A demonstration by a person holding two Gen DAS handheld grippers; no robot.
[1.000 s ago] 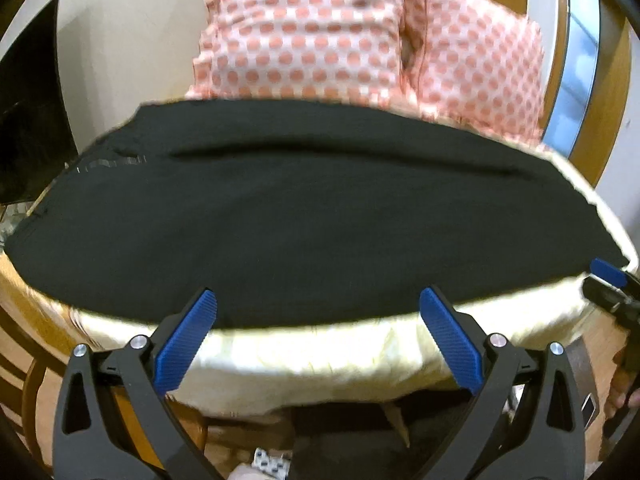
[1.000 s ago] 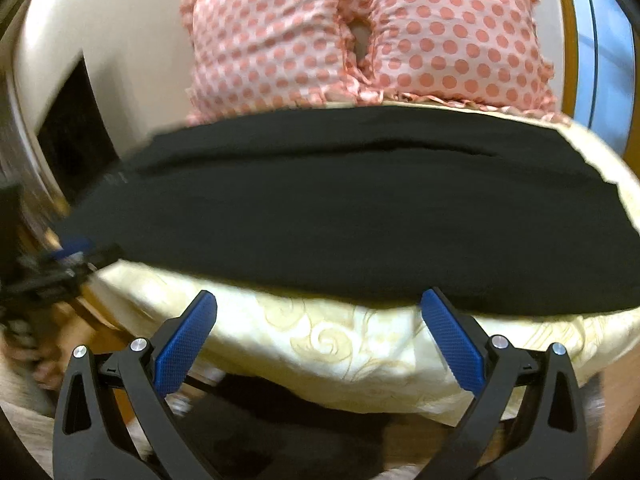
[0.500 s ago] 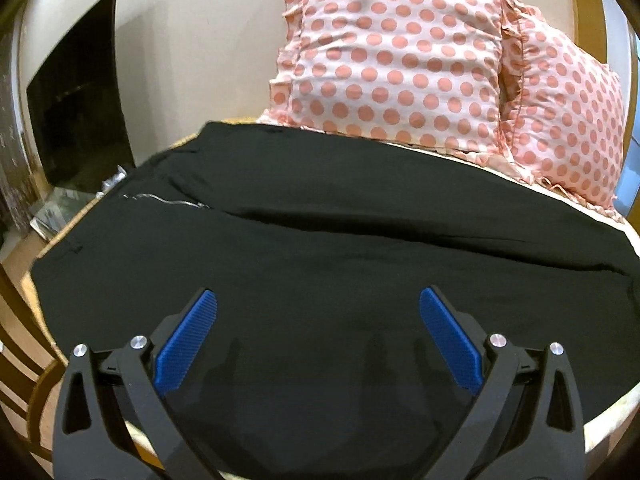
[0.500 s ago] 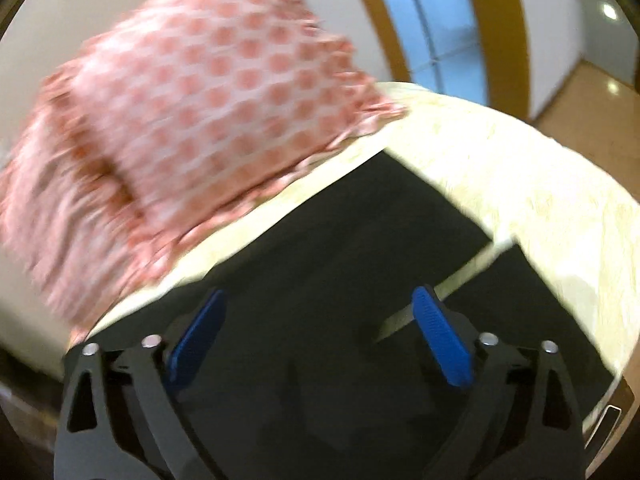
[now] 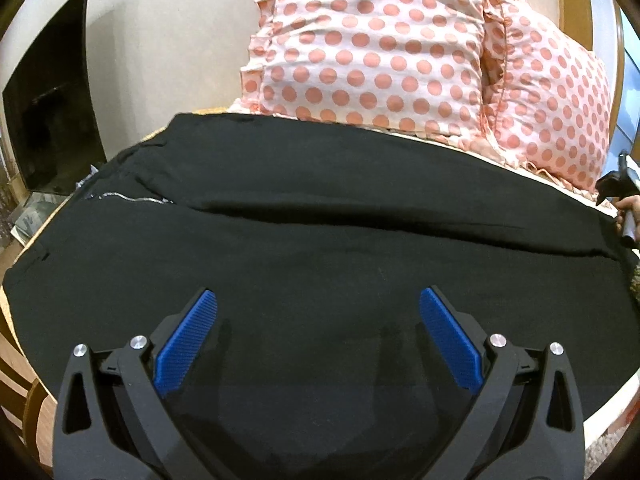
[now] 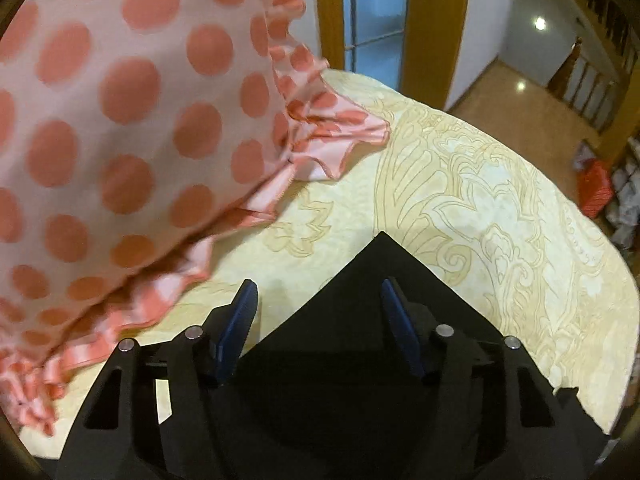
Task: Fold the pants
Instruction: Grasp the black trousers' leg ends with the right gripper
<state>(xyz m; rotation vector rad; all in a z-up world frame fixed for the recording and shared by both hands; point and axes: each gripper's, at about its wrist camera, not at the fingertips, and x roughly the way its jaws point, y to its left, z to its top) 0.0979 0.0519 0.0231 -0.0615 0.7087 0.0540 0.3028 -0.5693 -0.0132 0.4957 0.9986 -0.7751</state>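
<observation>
Black pants (image 5: 320, 232) lie spread flat across the bed, waistband at the left, legs running right. My left gripper (image 5: 318, 308) is open and hovers low over the near leg, holding nothing. In the right wrist view a corner of a black pant leg hem (image 6: 384, 272) points away from me on the cream bedspread (image 6: 500, 216). My right gripper (image 6: 318, 300) is open, its blue fingers either side of that corner, low over it. The right gripper also shows at the far right edge of the left wrist view (image 5: 622, 192).
Two pink polka-dot pillows (image 5: 372, 48) stand at the head of the bed, one close to my right gripper (image 6: 120, 120). A dark screen (image 5: 52, 108) stands at the left. A wooden door frame (image 6: 436, 28) and hallway floor lie beyond the bed.
Both grippers moved from in front of the bed to over the pants. The right one swung to the far leg hem corner and its jaws narrowed a little.
</observation>
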